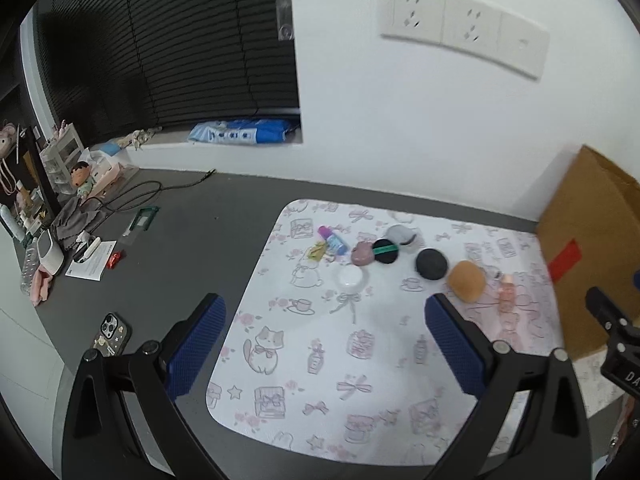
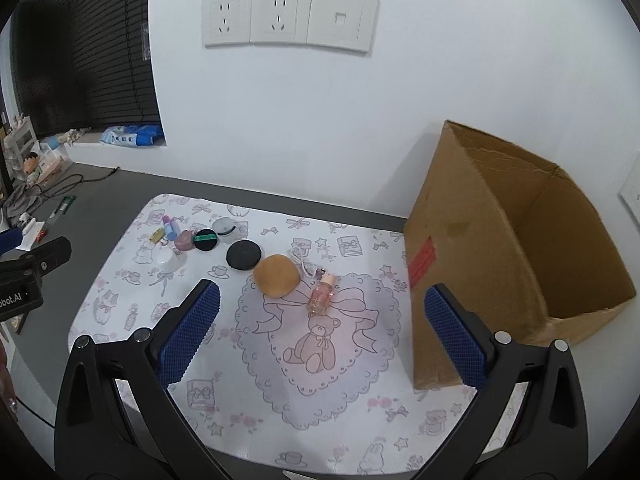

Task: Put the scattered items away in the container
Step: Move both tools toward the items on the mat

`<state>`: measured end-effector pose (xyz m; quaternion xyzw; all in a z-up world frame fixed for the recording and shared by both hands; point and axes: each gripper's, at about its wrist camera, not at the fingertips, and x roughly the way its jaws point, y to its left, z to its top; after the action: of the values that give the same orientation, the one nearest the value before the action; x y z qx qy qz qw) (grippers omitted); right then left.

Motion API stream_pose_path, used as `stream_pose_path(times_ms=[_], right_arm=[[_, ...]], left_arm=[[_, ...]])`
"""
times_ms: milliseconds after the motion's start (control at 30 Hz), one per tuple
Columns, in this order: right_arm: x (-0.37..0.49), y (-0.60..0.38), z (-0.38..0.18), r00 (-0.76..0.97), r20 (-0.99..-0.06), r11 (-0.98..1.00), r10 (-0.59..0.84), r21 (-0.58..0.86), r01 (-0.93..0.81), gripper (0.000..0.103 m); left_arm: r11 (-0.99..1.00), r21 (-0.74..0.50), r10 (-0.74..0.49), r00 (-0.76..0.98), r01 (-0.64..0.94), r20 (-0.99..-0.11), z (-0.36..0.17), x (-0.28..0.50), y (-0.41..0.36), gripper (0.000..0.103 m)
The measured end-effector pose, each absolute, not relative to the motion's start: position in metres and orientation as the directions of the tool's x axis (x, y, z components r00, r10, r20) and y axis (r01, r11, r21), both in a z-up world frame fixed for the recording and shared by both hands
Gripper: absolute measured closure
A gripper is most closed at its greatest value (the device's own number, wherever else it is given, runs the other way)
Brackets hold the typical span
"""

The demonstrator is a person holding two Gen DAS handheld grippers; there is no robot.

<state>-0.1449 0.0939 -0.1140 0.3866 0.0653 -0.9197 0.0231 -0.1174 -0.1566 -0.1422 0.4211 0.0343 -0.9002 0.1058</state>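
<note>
Looking across the grey surface (image 2: 120,192), I judge the tidying hardly begun. The box (image 2: 516,236), plain brown corrugated card with a red label on its near wall, stands at the right edge of the mat (image 2: 320,380), its open side tipped toward the room, and what shows of its inside is bare. The mat is thin, white and rounded at the corners, printed with pink bows and a bear.

Everything else lies loose on the mat's far half, all well left of the box. Going down in size: a tan sponge (image 2: 277,275), domed and matte; a black disc (image 2: 243,255), flat and round; a black puff (image 2: 206,240) with a green band; a white lid (image 2: 167,259); a grey-white round case (image 2: 224,225); a mauve lump (image 2: 183,241); a clear pink bottle (image 2: 321,295) lying on its side, just beside the sponge; a blue tube (image 2: 170,229); a yellow scrap (image 2: 157,235).

Both tools hover empty: the right tool (image 2: 320,308) spread wide over the bottle and sponge, the left tool (image 1: 326,322) equally spread, their blue pads ribbed like rubber.
</note>
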Motion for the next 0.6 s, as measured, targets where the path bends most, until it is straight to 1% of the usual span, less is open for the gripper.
stream_pose_path(times_ms=[200, 500, 600], right_arm=[[-0.177, 0.09, -0.162, -0.667, -0.744, -0.991, 0.027, -0.108, 0.08, 0.0], [-0.213, 0.097, -0.218, -0.645, -0.762, -0.991, 0.058, -0.121, 0.054, 0.0], [-0.225, 0.102, -0.234, -0.631, -0.773, -0.992, 0.063, -0.117, 0.044, 0.0]], left_arm=[[-0.974, 0.023, -0.162, -0.616, 0.227, -0.771, -0.178, -0.14, -0.169, 0.003], [-0.989, 0.05, -0.123, -0.603, 0.136, -0.788, -0.235, -0.19, -0.15, 0.003], [-0.991, 0.057, -0.118, -0.579, 0.123, -0.807, -0.257, -0.205, -0.145, 0.003]])
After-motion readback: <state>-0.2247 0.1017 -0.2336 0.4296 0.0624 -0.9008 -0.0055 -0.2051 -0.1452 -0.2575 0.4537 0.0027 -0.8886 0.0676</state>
